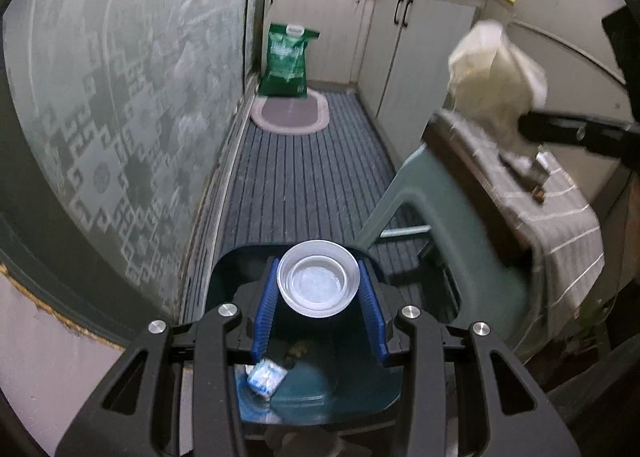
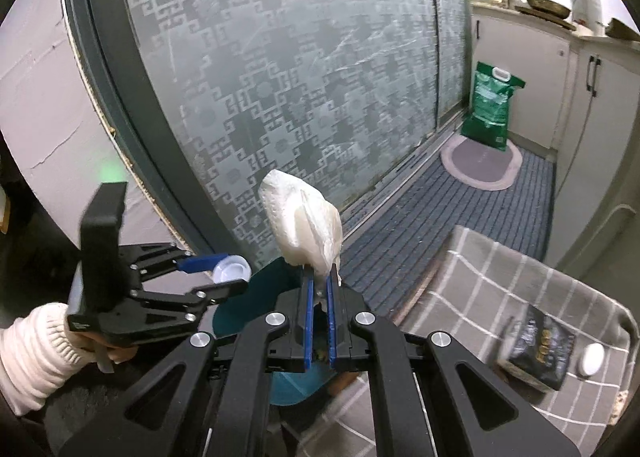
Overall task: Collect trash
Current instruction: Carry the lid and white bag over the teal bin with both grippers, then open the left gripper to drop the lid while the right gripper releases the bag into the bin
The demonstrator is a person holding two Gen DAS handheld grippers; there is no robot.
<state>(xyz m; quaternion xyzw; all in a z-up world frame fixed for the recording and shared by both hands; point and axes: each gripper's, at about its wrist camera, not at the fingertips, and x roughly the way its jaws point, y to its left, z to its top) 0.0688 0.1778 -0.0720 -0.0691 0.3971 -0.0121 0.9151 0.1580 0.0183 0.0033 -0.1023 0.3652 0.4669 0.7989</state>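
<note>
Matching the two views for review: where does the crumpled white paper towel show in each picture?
Left wrist: paper towel upper right, held by the right gripper.
Right wrist: paper towel centre, pinched between the blue fingers.
Shared landmark: green bag by the cabinets.

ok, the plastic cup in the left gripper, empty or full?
Empty. The left wrist view looks straight into the clear plastic cup, held between the left gripper's blue pads: only its bare bottom shows.

home kitchen, cabinets point(image 1: 416, 53), pan point(image 2: 547, 9)
</note>
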